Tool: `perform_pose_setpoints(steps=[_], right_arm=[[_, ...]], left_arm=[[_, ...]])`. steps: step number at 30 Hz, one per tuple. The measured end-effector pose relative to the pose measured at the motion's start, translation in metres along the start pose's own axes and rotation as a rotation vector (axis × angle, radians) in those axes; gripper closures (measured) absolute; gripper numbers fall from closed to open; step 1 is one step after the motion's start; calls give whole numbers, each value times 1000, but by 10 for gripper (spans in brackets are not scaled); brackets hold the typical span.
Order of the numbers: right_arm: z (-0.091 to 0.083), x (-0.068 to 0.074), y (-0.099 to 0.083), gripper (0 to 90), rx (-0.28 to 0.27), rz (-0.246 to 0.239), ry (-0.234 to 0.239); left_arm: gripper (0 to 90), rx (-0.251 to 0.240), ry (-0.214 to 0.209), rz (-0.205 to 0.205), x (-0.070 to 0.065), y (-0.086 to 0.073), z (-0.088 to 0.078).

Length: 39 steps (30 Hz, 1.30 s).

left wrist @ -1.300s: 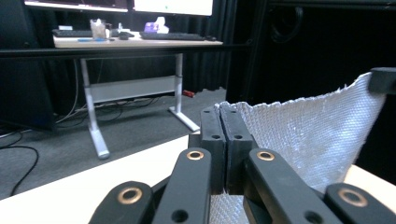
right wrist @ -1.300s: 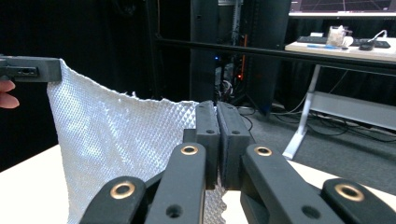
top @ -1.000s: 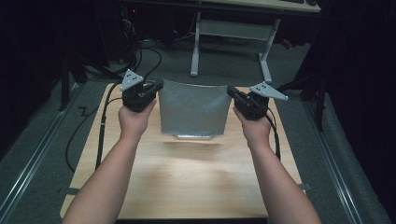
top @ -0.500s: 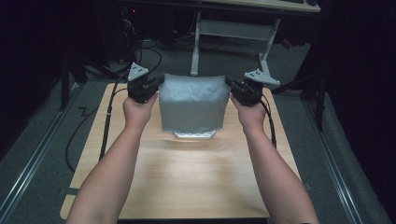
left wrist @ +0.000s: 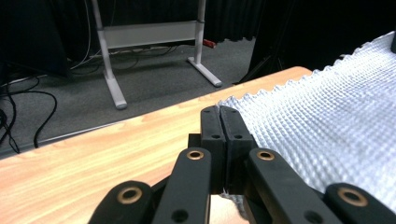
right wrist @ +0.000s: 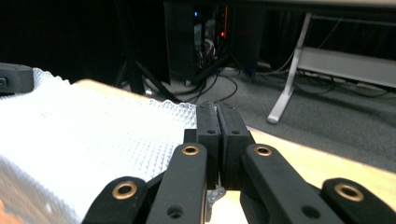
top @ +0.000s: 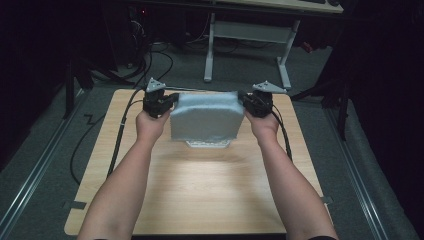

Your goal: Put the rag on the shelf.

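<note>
At upper centre, your left gripper and right gripper, jaws clamped on the cloth, hold it spread above the desk; laying it down seems left.

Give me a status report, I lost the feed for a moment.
Left gripper and right gripper both shut on the grey textured sheet, one at each far corner. Sheet lifted, stretched between them above the wooden table. Nothing in the way.

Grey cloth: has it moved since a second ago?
Yes. The grey cloth has been carried toward the table's far edge, pinched by both grippers.
</note>
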State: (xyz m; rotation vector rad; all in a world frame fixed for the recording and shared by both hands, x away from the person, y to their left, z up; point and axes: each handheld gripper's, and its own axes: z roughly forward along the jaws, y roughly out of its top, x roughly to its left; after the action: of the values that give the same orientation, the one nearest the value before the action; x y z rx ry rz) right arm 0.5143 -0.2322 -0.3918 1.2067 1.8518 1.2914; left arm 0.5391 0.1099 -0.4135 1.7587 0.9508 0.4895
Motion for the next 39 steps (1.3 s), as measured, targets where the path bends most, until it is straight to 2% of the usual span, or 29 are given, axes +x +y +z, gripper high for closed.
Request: perform_pose_setpoints(steps=[7,11,16,20,26,34,39], right_arm=[[3,0,-24,890,40,19,12],[2,2,-38,889,51,36,26],[3,0,-48,889,62,50,26],[5,0,-57,888,82,58,29],[7,1,-64,887,84,65,32],[10,1,-76,885,117,71,33],[12,3,-78,881,121,68,34]], left_arm=[[900,18,-46,-47,-1,-26,3],[900,24,-75,-97,-1,-42,6],[900,61,-84,-92,-4,-51,11],[899,49,-90,-113,-5,-58,12],[899,57,-86,-119,-4,-66,11],[897,70,-82,-106,-5,-72,10],[896,71,-80,-104,-6,-73,9]])
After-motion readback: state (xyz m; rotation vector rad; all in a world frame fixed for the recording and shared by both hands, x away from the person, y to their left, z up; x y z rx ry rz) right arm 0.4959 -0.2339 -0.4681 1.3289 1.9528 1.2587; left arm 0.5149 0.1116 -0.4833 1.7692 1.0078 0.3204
